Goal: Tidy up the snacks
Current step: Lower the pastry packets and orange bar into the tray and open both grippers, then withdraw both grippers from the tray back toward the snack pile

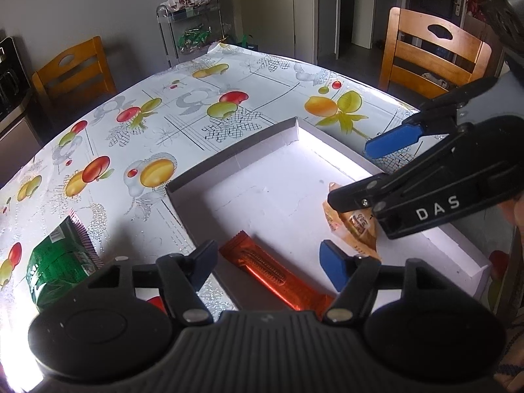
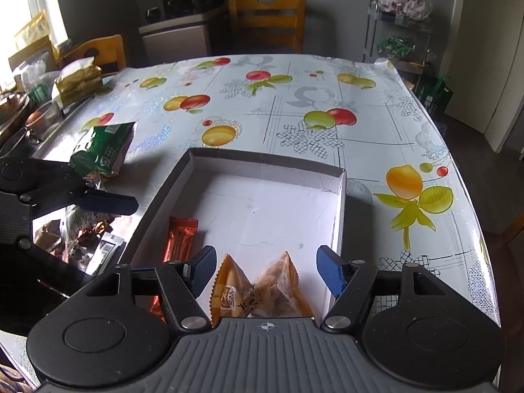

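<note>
A shallow white cardboard box [image 1: 235, 160] [image 2: 262, 167] lies on the fruit-print tablecloth. In it lie an orange bar wrapper [image 1: 275, 270] [image 2: 180, 239] and an orange-and-clear snack packet [image 1: 353, 226] [image 2: 262, 290]. My left gripper [image 1: 270, 263] is open above the orange bar. My right gripper [image 2: 265, 270] is open with the snack packet lying between its fingers; it also shows in the left wrist view [image 1: 360, 170]. A green snack bag [image 1: 59, 262] [image 2: 101, 149] lies on the table left of the box.
A pile of loose wrapped snacks [image 2: 82, 235] lies left of the box. Wooden chairs [image 1: 435, 52] [image 2: 267, 19] stand around the table. A wire rack with bags [image 1: 190, 23] [image 2: 399, 26] stands beyond the far edge. A cluttered counter [image 2: 49, 91] runs along the left.
</note>
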The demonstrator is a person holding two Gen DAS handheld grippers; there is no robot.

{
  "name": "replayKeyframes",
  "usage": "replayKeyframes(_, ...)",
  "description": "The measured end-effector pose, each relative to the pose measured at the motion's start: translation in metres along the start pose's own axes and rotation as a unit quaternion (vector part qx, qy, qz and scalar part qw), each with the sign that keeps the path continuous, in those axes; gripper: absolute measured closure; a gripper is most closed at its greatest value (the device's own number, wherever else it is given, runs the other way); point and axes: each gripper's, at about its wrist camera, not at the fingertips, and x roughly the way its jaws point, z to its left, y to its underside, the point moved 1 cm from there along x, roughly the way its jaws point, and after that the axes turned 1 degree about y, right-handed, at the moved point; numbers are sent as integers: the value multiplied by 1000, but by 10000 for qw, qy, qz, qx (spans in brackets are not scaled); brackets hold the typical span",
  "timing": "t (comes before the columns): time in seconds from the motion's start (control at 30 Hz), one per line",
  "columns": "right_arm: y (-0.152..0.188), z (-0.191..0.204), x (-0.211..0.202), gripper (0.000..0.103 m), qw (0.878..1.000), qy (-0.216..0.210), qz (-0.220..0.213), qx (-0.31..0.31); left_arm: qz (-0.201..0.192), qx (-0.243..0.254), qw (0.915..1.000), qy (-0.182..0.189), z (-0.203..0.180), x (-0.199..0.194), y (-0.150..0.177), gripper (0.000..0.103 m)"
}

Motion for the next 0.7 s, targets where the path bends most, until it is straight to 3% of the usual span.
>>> replayKeyframes(0.07, 0, 1, -2, 32, 10000, 27, -30, 18, -35, 13, 10000, 3, 1, -3, 1, 29)
replayKeyframes(0.7, -1, 23, -17, 22, 9995, 201, -187, 121, -256, 18, 9997, 22, 14, -35, 13, 25)
